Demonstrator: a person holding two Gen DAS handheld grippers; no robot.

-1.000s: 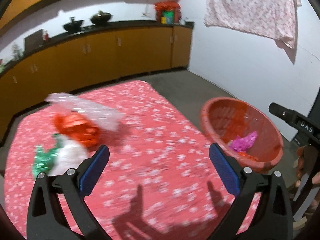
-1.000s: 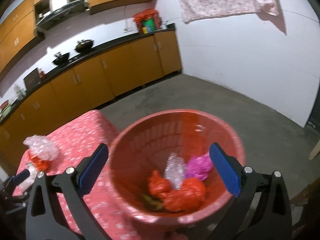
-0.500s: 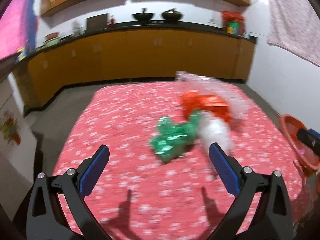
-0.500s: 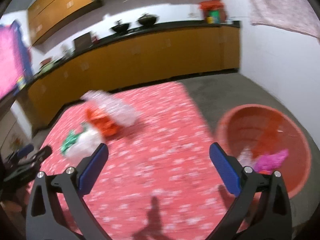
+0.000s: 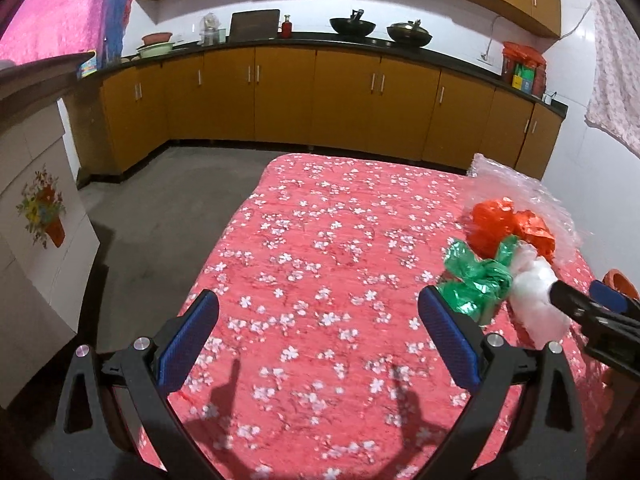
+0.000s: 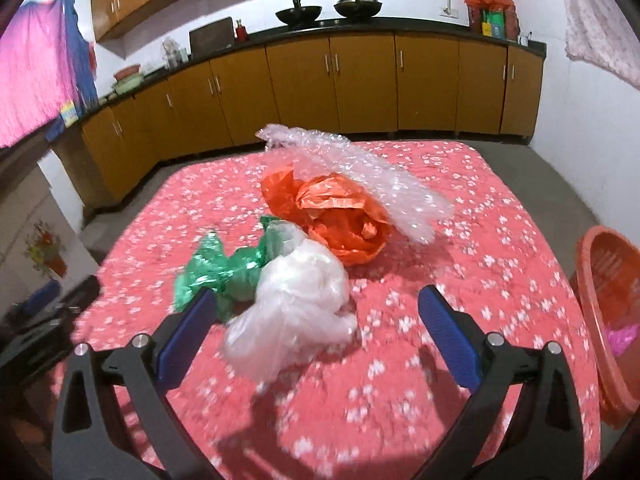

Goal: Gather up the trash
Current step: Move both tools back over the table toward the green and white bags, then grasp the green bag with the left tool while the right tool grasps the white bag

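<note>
In the left wrist view, the left gripper (image 5: 318, 338) has its two blue-padded fingers (image 5: 188, 342) spread wide, and nothing is between them; under them is only the red flowered tablecloth (image 5: 320, 240). The trash lies on the right side of the table, to the right of this gripper. There is a green plastic bag (image 5: 476, 280) just beyond the right finger, an orange plastic bag (image 5: 504, 228) behind it, a sheet of bubble wrap (image 5: 520, 192) at the far right, and a white plastic bag (image 5: 538, 300) near the right edge. The right gripper (image 5: 596, 304) enters from the right, and its black finger tip is over the white bag; I cannot tell if it touches. A small part of the orange basket (image 5: 618, 280) shows behind it. Far away stand brown kitchen cabinets (image 5: 280, 96).

In the right wrist view, the right gripper (image 6: 318, 334) has its jaws wide apart but now closing. The white plastic bag (image 6: 296, 304) lies between them, nearer to the left finger, and the pads do not press on it. The green plastic bag (image 6: 216, 268) is to the left and touches the white one. The orange plastic bag (image 6: 332, 216) is farther, with the bubble wrap (image 6: 360, 176) over its far right side. The orange basket (image 6: 604, 300) stands at the right edge of the table, with something pink inside. The left gripper (image 6: 44, 312) is dark and blurred at the left edge.
</note>
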